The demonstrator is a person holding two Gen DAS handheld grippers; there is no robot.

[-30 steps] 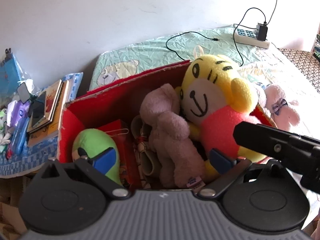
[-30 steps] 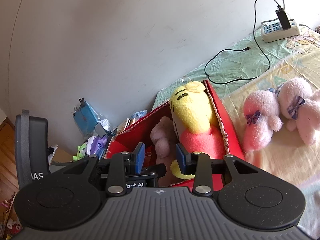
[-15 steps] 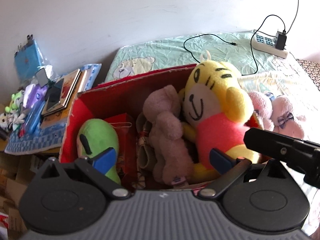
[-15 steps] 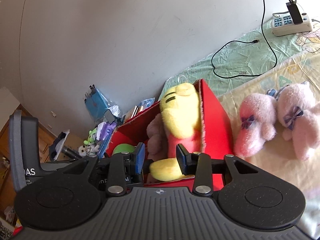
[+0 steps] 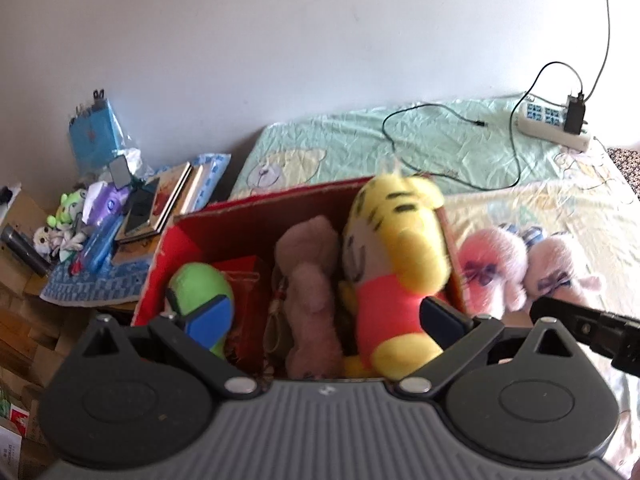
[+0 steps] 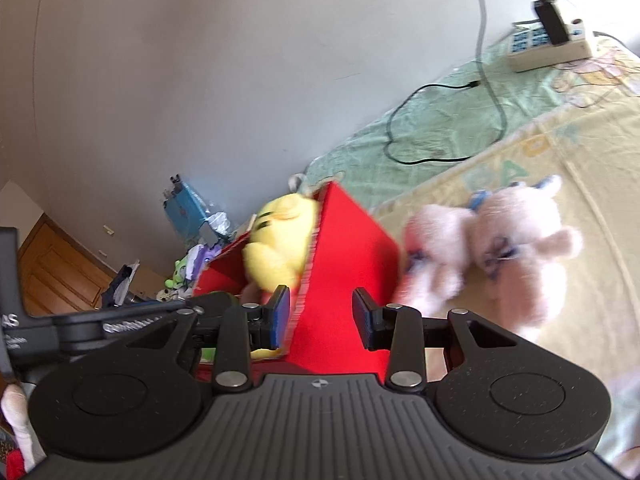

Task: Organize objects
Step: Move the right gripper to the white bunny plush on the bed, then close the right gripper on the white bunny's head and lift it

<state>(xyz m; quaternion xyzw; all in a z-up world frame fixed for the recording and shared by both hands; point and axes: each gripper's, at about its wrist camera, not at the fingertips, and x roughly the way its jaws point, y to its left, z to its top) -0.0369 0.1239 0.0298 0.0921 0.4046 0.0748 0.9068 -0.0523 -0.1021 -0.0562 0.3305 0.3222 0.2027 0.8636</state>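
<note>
A red cardboard box stands on the bed, holding a yellow tiger plush, a dusty-pink plush and a green plush. Two pale pink plush toys lie on the bedsheet just right of the box. My left gripper hovers open above the box's near side, with nothing between its fingers. My right gripper is open and empty in front of the box's red outer wall. The tiger sits to its upper left and the pink toys to its right.
A white power strip with a black charger and a loose black cable lies on the bed by the wall. Left of the bed, a low table carries books, a phone, small toys and a blue box. A wooden door is far left.
Both grippers have drawn back from the box. The right one swung right, from over the box's inside to its outer wall, nearer the pink toys. The tiger stays in the box.
</note>
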